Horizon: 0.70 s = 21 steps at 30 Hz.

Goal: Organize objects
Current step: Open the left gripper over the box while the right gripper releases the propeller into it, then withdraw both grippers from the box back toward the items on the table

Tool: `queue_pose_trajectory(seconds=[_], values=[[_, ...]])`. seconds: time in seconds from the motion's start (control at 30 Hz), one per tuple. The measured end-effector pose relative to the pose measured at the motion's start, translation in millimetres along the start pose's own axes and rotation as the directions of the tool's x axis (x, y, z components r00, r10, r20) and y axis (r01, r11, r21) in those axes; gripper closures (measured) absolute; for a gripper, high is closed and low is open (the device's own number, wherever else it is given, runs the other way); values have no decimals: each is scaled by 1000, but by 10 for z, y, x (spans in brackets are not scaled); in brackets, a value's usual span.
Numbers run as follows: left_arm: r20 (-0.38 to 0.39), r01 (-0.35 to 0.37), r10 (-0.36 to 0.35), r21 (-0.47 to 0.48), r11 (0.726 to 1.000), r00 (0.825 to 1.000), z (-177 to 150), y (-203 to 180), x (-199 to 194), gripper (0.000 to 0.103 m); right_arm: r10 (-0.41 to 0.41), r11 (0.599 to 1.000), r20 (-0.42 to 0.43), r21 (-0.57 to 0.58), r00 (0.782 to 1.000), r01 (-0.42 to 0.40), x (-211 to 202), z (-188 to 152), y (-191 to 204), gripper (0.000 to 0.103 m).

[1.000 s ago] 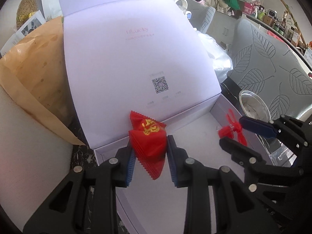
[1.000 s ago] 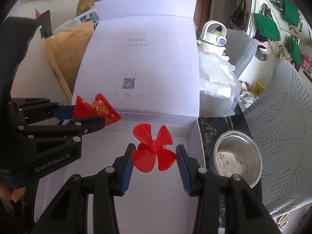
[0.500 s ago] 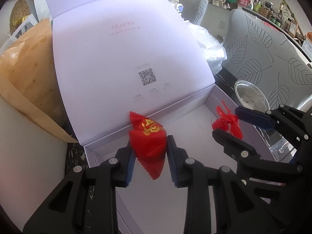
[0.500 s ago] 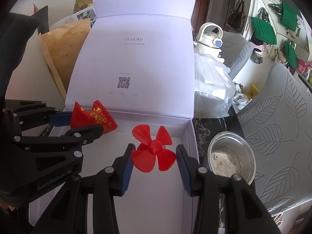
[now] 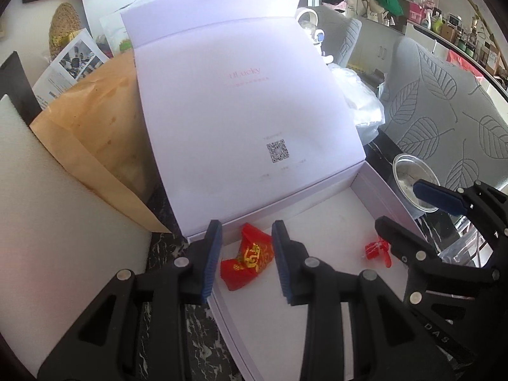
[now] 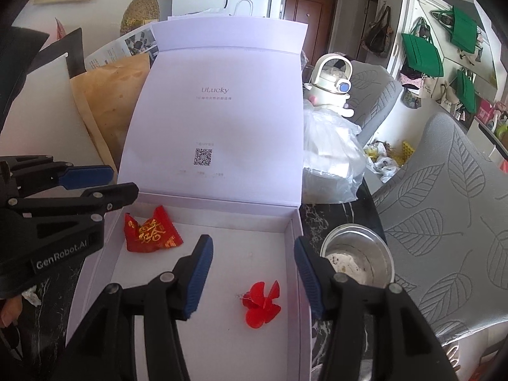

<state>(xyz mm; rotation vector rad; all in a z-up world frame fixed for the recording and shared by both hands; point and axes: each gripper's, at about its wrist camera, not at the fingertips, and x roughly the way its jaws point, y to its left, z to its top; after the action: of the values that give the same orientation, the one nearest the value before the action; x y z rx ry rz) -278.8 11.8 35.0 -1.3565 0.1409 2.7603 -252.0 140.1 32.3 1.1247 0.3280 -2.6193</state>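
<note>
Left wrist view. Looks down into the white box point(image 5: 285, 203), with its lid point(image 5: 238, 111) propped upright behind. Shows the left hand-held gripper point(image 5: 247, 225) over the box's near left corner, jaws apart and pressing on nothing. Shows the red packet point(image 5: 249, 257) with gold print lying loose on the box floor, seen in the gap between the blue pads point(image 5: 211, 254) and clear of both. Catches the right hand-held gripper point(image 5: 400, 204) at the box's right side, jaws apart, with the red propeller point(image 5: 376, 249) on the box floor just beside its lower finger. Has a metal bowl point(image 5: 409, 174) just right of the box on the dark marbled tabletop point(image 5: 165, 254).

Right wrist view. Shows the right hand-held gripper point(image 6: 252, 241) above the box's point(image 6: 222, 203) right half, jaws just opened wider and clamped on nothing. Places the propeller point(image 6: 262, 301) on the box floor below the gap, touching neither pad. Places the packet point(image 6: 150, 233) on the box floor at the far left corner, under the left hand-held gripper point(image 6: 123, 179), whose fingers stand slightly apart and clear of it. Sets the bowl point(image 6: 358, 254) just outside the box's right wall.
</note>
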Motion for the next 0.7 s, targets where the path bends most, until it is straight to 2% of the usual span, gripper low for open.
queue_pose_trajectory(seconds=[0.17, 0.57, 0.7], values=[[34, -21, 22, -14, 1000, 999, 19, 56, -221, 68, -9, 1000, 30, 10, 1000, 9, -226, 33, -14, 49], [110, -45, 48, -31, 999, 993, -34, 83, -814, 67, -32, 999, 108, 5, 994, 32, -882, 36, 52, 48], [131, -44, 48, -35, 998, 990, -72, 81, -1004, 64, -43, 999, 131, 10, 990, 42, -1113, -2, 75, 43]])
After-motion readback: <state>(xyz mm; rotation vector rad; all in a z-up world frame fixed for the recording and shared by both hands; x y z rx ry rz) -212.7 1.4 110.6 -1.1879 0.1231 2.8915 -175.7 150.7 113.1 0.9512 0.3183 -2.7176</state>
